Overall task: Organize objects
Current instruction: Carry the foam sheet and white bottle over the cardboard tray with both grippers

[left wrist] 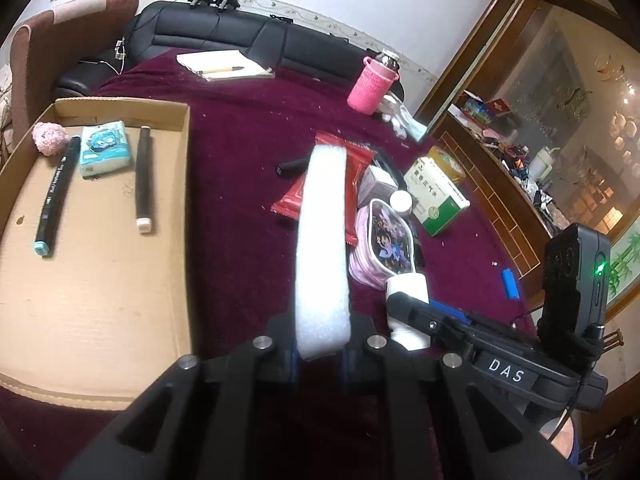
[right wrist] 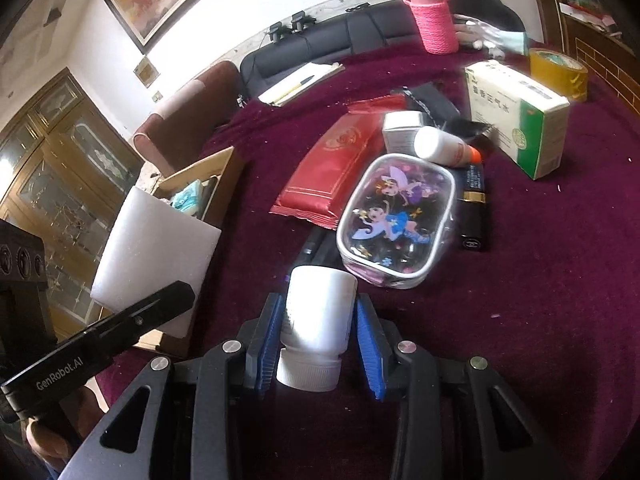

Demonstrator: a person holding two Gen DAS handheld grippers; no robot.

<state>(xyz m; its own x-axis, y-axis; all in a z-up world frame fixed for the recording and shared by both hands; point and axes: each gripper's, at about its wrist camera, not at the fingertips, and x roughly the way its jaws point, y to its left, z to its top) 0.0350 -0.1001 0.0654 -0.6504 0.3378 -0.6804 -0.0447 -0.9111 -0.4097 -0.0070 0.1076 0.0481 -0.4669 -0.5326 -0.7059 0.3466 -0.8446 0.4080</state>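
Objects lie spread over a maroon tablecloth point(left wrist: 240, 168), and some already sit in a cardboard tray point(left wrist: 100, 264) at the table's left edge. In the tray, from its left wall: a pink fluffy ball point(left wrist: 49, 139), a black marker with a teal cap point(left wrist: 56, 196), a blue tissue packet point(left wrist: 105, 148) and a dark pen with a white end point(left wrist: 143, 182). Just right of the tray's right wall the left gripper point(left wrist: 320, 344) has its jaws fully closed on a white foam slab point(left wrist: 322, 248), which stands on edge above the cloth. Behind the slab lies a red foil packet point(right wrist: 336, 168), and beside that, toward the middle of the table, a clear cartoon pouch point(right wrist: 396, 220) (a small white bottle point(right wrist: 440, 146) and a grey box point(right wrist: 402, 128) touch its far end). Right of the pouch lies a black lipstick case point(right wrist: 474, 208). The right gripper point(right wrist: 320, 340) grips a white pill bottle point(right wrist: 320, 312) between its blue pads point(right wrist: 370, 352), cap toward the camera, raised clear of the cloth. Further right stands a green-and-white medicine box point(right wrist: 520, 120), with a yellow tape roll point(right wrist: 558, 70) near the table's right edge. At the far edge stand a pink knitted bottle sleeve point(right wrist: 434, 22) and a notepad with a pen point(left wrist: 224, 65).
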